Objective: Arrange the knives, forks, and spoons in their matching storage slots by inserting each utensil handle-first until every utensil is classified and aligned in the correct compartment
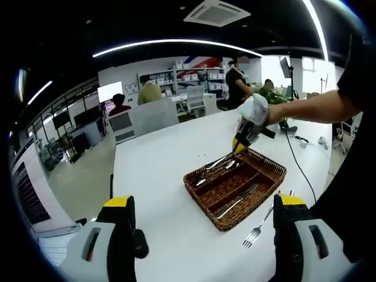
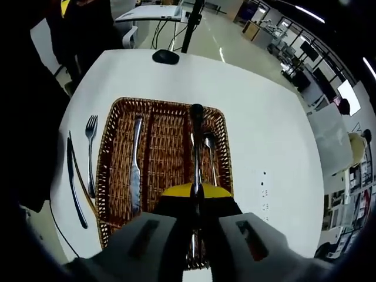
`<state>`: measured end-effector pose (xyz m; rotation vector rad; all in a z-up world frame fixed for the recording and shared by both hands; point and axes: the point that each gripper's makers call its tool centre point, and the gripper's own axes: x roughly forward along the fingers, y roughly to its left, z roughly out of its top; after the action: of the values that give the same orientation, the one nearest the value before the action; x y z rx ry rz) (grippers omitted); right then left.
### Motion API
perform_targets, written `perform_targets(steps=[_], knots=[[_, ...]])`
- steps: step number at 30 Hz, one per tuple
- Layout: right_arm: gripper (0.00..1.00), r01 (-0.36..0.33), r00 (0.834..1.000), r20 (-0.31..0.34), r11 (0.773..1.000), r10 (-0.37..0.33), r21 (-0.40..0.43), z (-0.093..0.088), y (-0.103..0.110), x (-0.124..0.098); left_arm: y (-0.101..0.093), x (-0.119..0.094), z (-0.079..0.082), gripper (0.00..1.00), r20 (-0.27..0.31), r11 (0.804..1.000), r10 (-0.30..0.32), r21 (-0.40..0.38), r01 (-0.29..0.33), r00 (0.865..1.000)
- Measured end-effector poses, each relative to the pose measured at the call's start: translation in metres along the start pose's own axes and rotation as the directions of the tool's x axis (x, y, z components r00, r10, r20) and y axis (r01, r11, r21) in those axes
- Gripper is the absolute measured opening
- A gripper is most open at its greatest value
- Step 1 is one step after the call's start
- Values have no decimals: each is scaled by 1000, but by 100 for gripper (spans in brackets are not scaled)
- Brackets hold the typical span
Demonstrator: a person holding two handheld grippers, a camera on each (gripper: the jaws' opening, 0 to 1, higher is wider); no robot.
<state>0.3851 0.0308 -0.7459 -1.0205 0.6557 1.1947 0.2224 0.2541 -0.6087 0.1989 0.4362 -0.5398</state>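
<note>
While the right gripper hung over the wicker tray, we saw its jaws pressed together on a spoon, which ran straight ahead from the yellow tips with its dark end pointing toward the far rim. It lay over the tray's right-hand compartment as that view showed it, just beside a second spoon already resting there. One compartment over on the left, a knife lay lengthwise; the middle compartment looked bare weave. Outside the tray, on the white table, a fork and a dark-handled knife lay side by side along the left rim, near but apart from it. Beyond the tray's far end sat a dark oval object (we could not tell what it was).

In the left gripper view our own jaws stood wide apart with nothing between them, the left gripper held over the table short of the tray. From there the right gripper appeared at the tray's far corner, held by a hand. A fork lay on the table just off the near corner. Chairs and people filled the office behind.
</note>
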Motion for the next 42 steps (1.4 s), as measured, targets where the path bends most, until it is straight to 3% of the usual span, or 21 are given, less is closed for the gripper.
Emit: perform_targets(steps=[18, 33, 37, 42], knots=[[1, -15, 1000, 5, 998, 14, 67, -13, 20, 47, 4, 5, 2, 100, -7, 1000, 6, -2, -6, 1000], [1, -20, 1000, 23, 998, 19, 60, -8, 29, 81, 7, 0, -1, 99, -12, 1000, 17, -11, -17, 1000], [1, -27, 999, 35, 1000, 27, 11, -6, 34, 83, 7, -1, -1, 99, -12, 1000, 21, -13, -21, 1000], [1, -24, 1000, -1, 999, 24, 22, -19, 33, 90, 8, -1, -3, 99, -15, 1000, 21, -15, -21, 1000]])
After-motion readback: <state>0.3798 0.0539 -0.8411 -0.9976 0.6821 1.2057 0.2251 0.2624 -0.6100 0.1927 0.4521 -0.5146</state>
